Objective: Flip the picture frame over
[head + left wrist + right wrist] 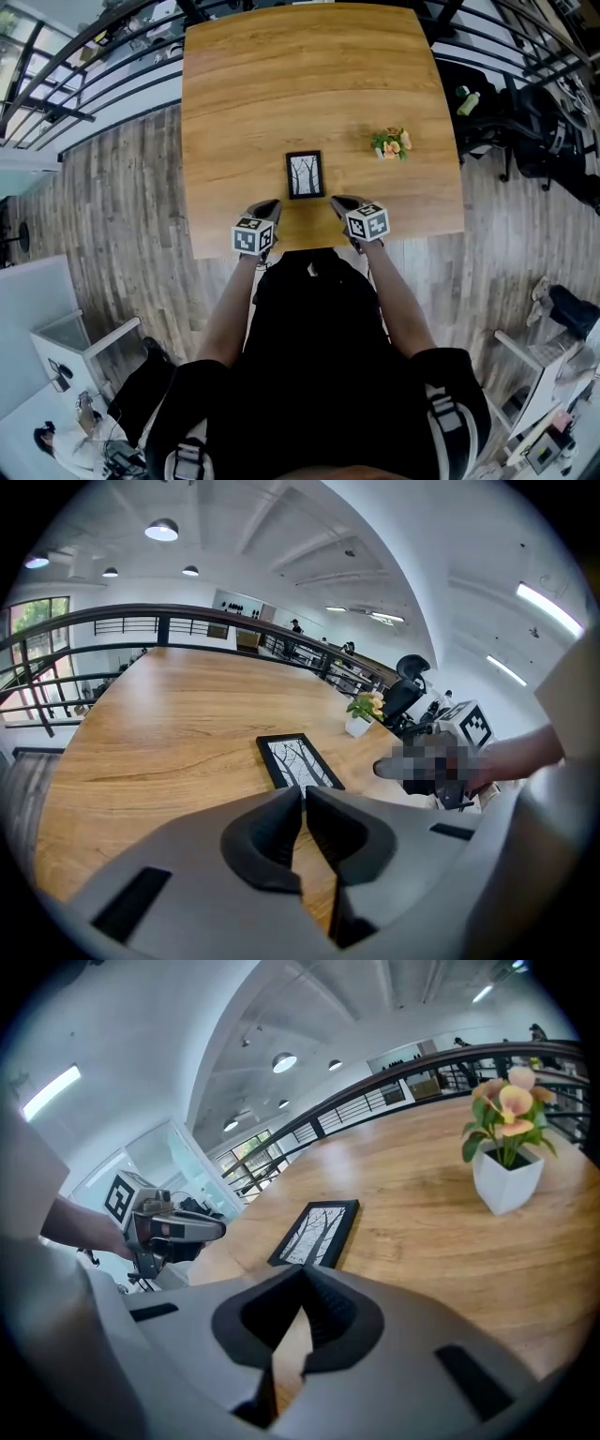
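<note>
A black picture frame [305,174] with a white print of bare trees lies face up, flat on the wooden table [281,84], near its front edge. The frame [298,760] also shows in the left gripper view, and the frame [318,1233] in the right gripper view. My left gripper [269,208] hovers just in front of its near-left corner, shut and empty. My right gripper [341,202] hovers off its near-right corner, also shut with nothing between its jaws. Neither gripper touches the frame. In its own view the left gripper [304,801] has its jaws together, as does the right gripper [302,1283].
A small white pot of orange and pink flowers [391,143] stands on the table to the right of the frame, seen too as the pot [507,1146]. A black railing [84,70] runs round the far side. The table's front edge lies just under my grippers.
</note>
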Demonstrator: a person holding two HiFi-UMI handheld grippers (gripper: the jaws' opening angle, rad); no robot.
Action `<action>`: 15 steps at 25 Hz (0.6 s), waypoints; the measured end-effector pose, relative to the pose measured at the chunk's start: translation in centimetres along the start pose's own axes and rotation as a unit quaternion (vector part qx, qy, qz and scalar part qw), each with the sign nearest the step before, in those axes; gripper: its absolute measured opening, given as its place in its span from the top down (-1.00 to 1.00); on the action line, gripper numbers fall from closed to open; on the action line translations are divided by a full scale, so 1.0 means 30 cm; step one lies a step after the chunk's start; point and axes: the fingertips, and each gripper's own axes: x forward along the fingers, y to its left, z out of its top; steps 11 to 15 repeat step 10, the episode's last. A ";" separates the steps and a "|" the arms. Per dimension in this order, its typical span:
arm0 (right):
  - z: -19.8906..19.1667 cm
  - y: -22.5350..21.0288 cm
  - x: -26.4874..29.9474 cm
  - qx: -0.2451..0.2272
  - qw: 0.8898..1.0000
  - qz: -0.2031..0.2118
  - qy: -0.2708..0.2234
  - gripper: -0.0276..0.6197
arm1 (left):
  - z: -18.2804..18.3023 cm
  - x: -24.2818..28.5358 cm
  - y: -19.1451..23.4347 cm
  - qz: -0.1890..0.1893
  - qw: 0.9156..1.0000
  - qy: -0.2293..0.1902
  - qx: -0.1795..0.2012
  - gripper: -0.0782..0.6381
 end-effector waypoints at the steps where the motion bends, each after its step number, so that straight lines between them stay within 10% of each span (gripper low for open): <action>1: -0.004 -0.002 -0.002 -0.004 1.000 0.001 0.001 0.90 | -0.005 -0.002 -0.004 0.003 1.000 -0.001 0.000 0.69; 15: -0.016 -0.017 -0.039 -0.020 1.000 0.006 0.003 0.90 | -0.009 -0.014 -0.067 0.017 1.000 -0.009 0.002 0.69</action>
